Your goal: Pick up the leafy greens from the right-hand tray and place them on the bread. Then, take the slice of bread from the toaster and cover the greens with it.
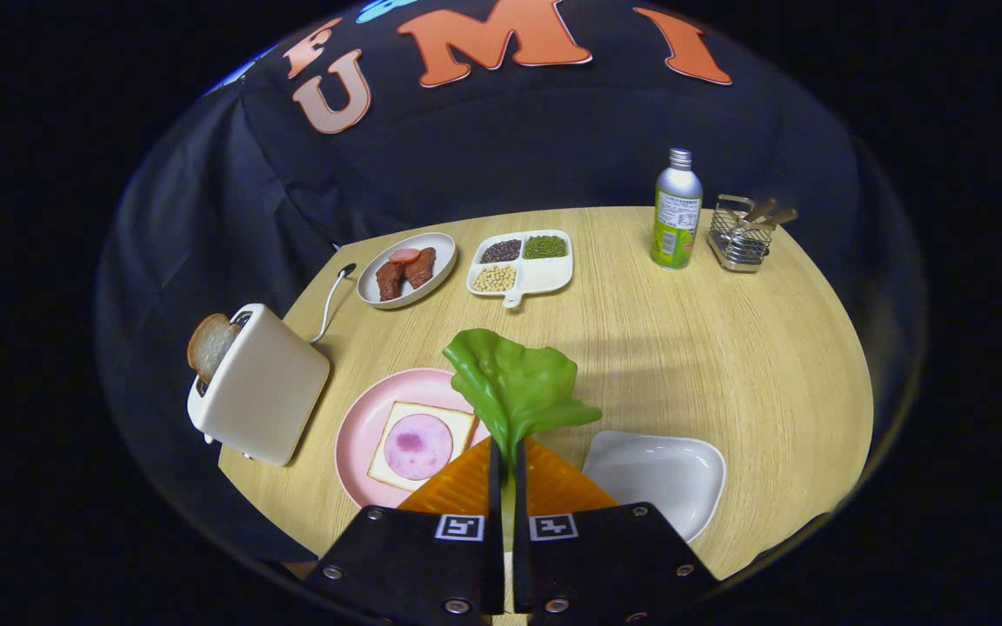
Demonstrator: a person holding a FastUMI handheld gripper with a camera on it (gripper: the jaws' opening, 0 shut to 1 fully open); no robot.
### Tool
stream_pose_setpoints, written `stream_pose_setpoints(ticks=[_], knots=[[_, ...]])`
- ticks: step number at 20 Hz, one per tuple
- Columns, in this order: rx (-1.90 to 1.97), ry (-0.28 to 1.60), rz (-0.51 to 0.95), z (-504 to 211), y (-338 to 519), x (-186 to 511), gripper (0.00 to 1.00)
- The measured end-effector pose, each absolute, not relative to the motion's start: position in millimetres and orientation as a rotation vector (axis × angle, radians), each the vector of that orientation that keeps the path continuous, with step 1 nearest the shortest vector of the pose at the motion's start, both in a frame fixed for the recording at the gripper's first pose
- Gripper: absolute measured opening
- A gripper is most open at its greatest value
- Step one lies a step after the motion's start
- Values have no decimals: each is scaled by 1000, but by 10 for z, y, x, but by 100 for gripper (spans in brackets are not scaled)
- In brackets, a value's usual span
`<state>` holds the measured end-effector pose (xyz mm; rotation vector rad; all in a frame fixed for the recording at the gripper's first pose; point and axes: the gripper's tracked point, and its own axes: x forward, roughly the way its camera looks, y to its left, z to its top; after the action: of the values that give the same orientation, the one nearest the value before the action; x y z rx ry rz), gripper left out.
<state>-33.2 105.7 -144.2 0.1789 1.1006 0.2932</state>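
Wooden counter (684,348), dark cloth behind. Tool (507,465) nearly closed, both fingers pinching the leafy greens (514,387) by the stem, held above the counter between white tray (666,474) and pink plate (357,426) (bread (457,423) with ham waits there). Toaster (262,391) holds the second slice (208,343).

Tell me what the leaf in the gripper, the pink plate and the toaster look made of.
The leaf, pinched at its stem by the gripper, looks like moulded plastic or rubber: evenly green, glossy, stiffly upright. The pink plate could be ceramic or melamine; smooth, faint sheen. The toaster seems cream plastic or painted metal, matte.
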Motion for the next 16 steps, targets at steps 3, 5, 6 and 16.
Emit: stream_pose_setpoints(ticks=[3, 5, 6, 16], knots=[[167, 1119, 338, -1450, 1242, -369, 5], [162, 1126, 363, -1454, 1349, -387, 5], [162, 1129, 374, -1459, 1401, -385, 5], [116, 1195, 446, -1708, 1763, -463, 5]])
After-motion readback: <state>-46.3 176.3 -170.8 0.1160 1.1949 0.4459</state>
